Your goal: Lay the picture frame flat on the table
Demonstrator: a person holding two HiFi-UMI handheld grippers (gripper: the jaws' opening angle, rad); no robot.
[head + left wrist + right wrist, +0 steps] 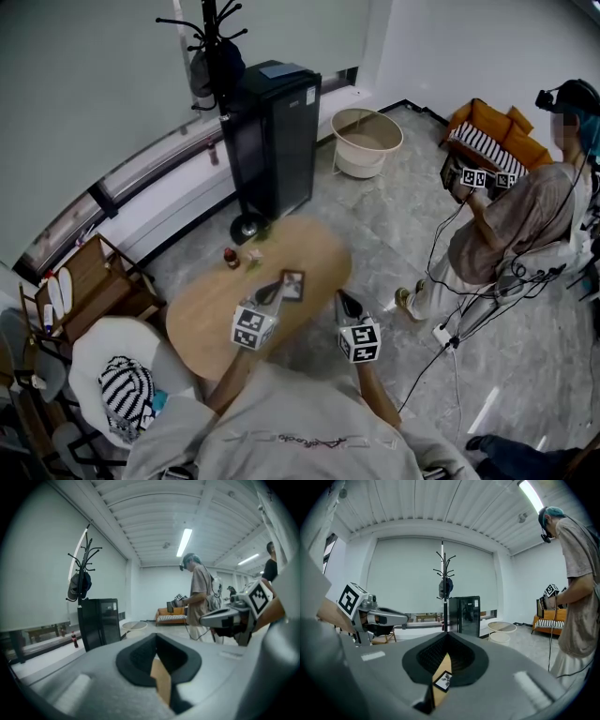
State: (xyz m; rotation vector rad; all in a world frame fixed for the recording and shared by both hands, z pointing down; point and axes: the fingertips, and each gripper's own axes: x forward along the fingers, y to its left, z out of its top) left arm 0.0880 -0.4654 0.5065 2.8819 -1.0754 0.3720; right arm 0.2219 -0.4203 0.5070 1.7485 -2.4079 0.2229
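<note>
The picture frame (pixel 292 284), dark-edged around a pale print, is on the oval wooden table (pixel 216 319) and appears to lie face up. My left gripper (pixel 274 291) is shut and empty, its tip just left of the frame, and the frame is hidden in the left gripper view (pixel 156 637). My right gripper (pixel 343 298) hovers to the frame's right, its jaws closed together on nothing. In the right gripper view, the frame (pixel 443 680) shows on the wood below the closed jaws (pixel 445 637), with the left gripper (pixel 389 617) to the side.
A small dark bottle (pixel 231 258) and a small green item (pixel 255 255) stand at the table's far edge. Beyond are a black fridge (pixel 272 141), a coat rack (pixel 211 37) and a round tub (pixel 367 141). A person (pixel 525 216) stands at right, with cables on the floor.
</note>
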